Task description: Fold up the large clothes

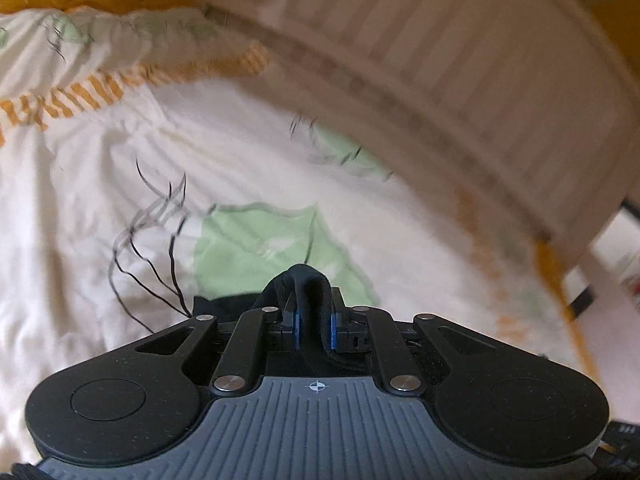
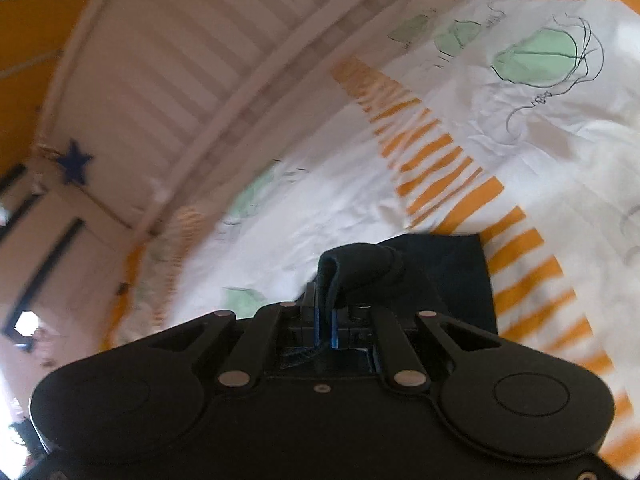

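My left gripper is shut on a bunched edge of a dark navy garment, held above the bed; the rest of the cloth hangs out of sight below the gripper. My right gripper is shut on another edge of the same dark garment. A folded fold of it sticks up between the blue pads, and a flat dark panel spreads to the right over the bedsheet. Both views are motion-blurred.
A white bedsheet with green shapes, black scribbles and orange stripes covers the bed. A white slatted bed rail runs along the far side and also shows in the right wrist view. A blue star marks its end post.
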The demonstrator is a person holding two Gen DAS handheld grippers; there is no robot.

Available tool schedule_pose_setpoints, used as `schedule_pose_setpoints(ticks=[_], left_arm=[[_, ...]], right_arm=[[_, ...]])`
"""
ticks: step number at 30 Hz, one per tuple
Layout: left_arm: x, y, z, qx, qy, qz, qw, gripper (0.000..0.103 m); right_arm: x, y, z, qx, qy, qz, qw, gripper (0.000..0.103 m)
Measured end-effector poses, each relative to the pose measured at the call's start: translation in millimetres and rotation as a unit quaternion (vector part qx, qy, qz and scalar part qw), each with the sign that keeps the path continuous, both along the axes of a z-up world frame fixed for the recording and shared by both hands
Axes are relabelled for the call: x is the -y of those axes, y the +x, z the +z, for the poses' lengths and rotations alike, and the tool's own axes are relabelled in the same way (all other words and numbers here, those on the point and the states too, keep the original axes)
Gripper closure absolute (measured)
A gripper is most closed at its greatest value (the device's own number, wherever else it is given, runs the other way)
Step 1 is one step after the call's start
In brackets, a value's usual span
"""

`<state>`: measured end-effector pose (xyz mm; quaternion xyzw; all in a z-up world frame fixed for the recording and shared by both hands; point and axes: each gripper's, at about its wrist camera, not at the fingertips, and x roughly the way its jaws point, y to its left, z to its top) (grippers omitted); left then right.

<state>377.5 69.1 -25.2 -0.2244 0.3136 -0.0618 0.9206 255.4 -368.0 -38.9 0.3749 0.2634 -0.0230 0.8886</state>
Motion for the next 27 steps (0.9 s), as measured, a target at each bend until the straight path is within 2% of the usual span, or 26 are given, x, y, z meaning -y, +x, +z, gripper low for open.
schedule_pose_setpoints(ticks=[4, 6, 8, 9, 10, 11, 12, 13, 15, 19, 24, 27], left_arm=[[4, 18, -28, -0.025, 0.023, -0.009, 0.9994, 0.087], [1, 21, -35, -0.026, 0.011, -0.014, 0.9995, 0.086], [-6, 22, -36, -0.028, -0.013, -0.013, 0.9995, 0.079], [-10, 23, -35, -0.023, -0.022, -0.011, 0.9994, 0.070], [-13, 22, -31, -0.014, -0.026, -0.004, 0.9996, 0.057], [-14, 21, -26, -0.003, -0.023, 0.006, 0.9997, 0.049], [-17, 16, -18, 0.015, -0.021, 0.015, 0.9996, 0.033], [-19, 13, -12, 0.030, -0.021, 0.018, 0.9992, 0.025], [-19, 3, 3, 0.048, -0.010, 0.012, 0.9987, 0.021], [8, -15, 22, 0.052, 0.071, -0.041, 0.9953, 0.008], [59, -45, 12, 0.048, 0.174, -0.122, 0.9760, 0.007], [81, -54, -6, 0.047, 0.215, -0.153, 0.9634, 0.007]], right_arm=[[1, 32, -32, -0.037, -0.024, -0.002, 0.999, 0.087], [0, 33, -40, -0.038, -0.037, -0.002, 0.999, 0.087], [-1, 31, -42, -0.031, -0.037, -0.002, 0.999, 0.082], [-1, 29, -42, -0.025, -0.037, -0.002, 0.999, 0.076], [-1, 28, -41, -0.018, -0.038, -0.001, 0.999, 0.061], [-1, 24, -38, -0.008, -0.045, -0.005, 0.999, 0.051], [-1, 23, -32, 0.001, -0.054, -0.010, 0.998, 0.032], [-1, 22, -27, 0.013, -0.066, -0.015, 0.998, 0.022], [-5, 16, -15, 0.028, -0.094, -0.020, 0.995, 0.022], [-27, 2, 3, 0.049, -0.156, 0.005, 0.986, 0.022], [-82, -11, 10, 0.051, -0.250, 0.068, 0.965, 0.022], [-114, -11, 4, 0.040, -0.295, 0.113, 0.948, 0.022]])
